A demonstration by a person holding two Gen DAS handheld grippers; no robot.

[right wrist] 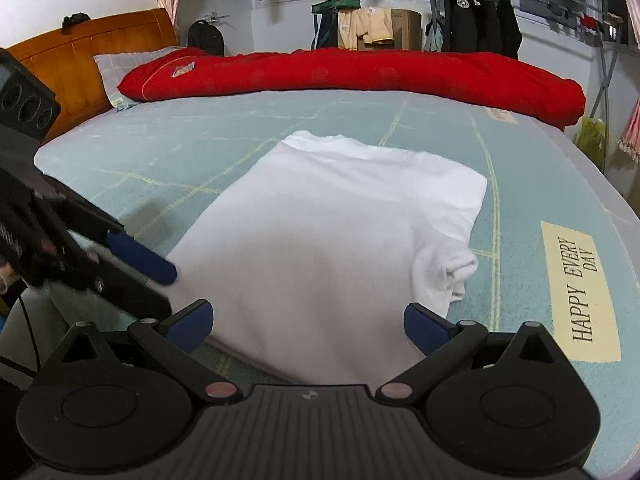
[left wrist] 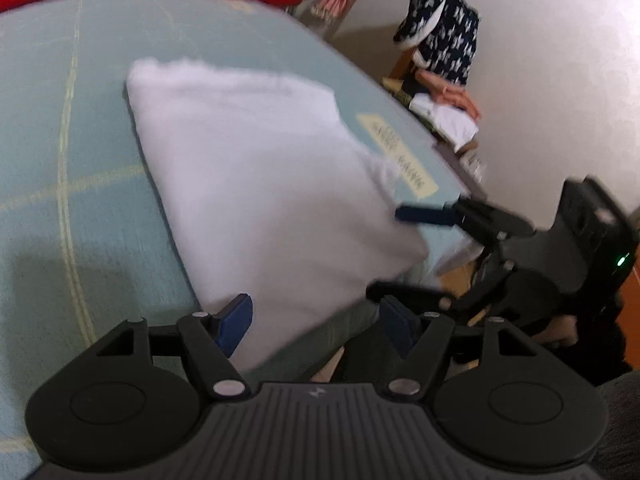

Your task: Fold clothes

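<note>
White garment: in the left wrist view we see the white garment (left wrist: 256, 184) lying as a folded panel on the teal bedsheet (left wrist: 80, 160), its near end at the bed's edge.
Left gripper: our left gripper (left wrist: 316, 326) stands wide, blue pads (left wrist: 236, 322) either side of the cloth's near edge, neither visibly pressing on it.
Right gripper seen from the left: the right gripper (left wrist: 404, 256) reaches in from the side, one finger beside the cloth's right edge, jaws apart.
Garment from the right wrist: we see the same garment (right wrist: 332, 232) narrowed lengthwise, a bunched sleeve (right wrist: 456, 276) showing at its right side near the "HAPPY EVERY DAY" label (right wrist: 580, 292).
Right gripper: open wide (right wrist: 308, 324), angled down over the near hem, holding nothing.
Progress: we judge the side folds done; a crosswise fold and tidying that sleeve appear left.
Backdrop: red quilt (right wrist: 360, 74) along the far side.
</note>
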